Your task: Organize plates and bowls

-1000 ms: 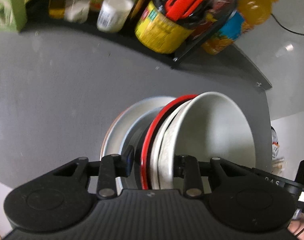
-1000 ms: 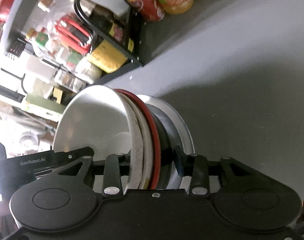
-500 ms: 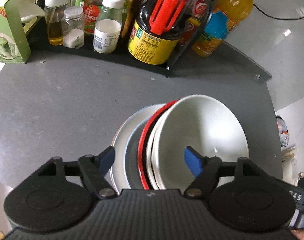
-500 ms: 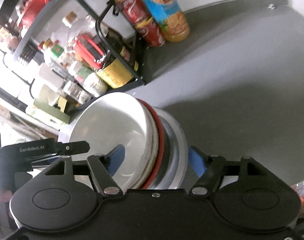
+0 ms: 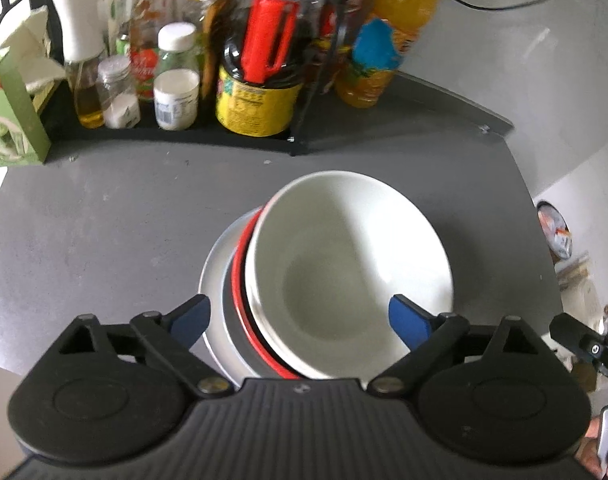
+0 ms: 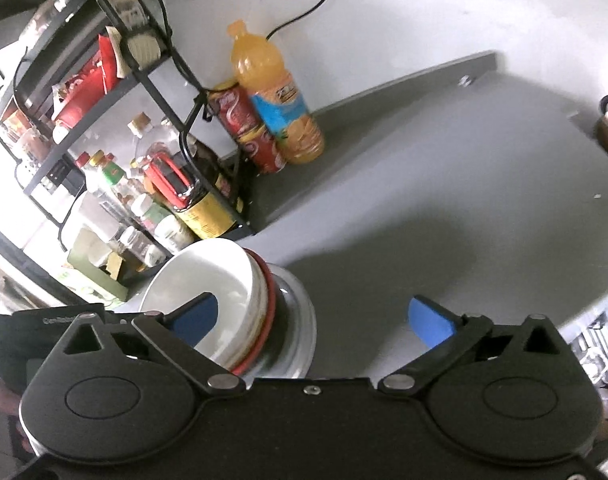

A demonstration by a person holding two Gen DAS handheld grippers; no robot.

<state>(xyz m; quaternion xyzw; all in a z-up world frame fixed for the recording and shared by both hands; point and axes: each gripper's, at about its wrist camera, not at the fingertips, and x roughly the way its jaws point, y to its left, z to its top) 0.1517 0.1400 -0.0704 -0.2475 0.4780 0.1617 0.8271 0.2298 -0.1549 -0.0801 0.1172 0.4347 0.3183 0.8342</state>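
Two tongs, both spread wide and gripping nothing — the left tongs (image 5: 299, 316) frame the stack from above, the right tongs (image 6: 314, 316) sit just beside it. A white bowl (image 5: 344, 268) tops the stack, nested on a red-rimmed plate (image 5: 239, 276) and a pale grey plate (image 5: 213, 264), all resting on the grey bench (image 5: 103, 232). Behind stand a rack of bottles (image 6: 143, 184) and an orange drink bottle (image 6: 275, 96).

Two wrist views above (shared) stack (image 5: 344, 276)
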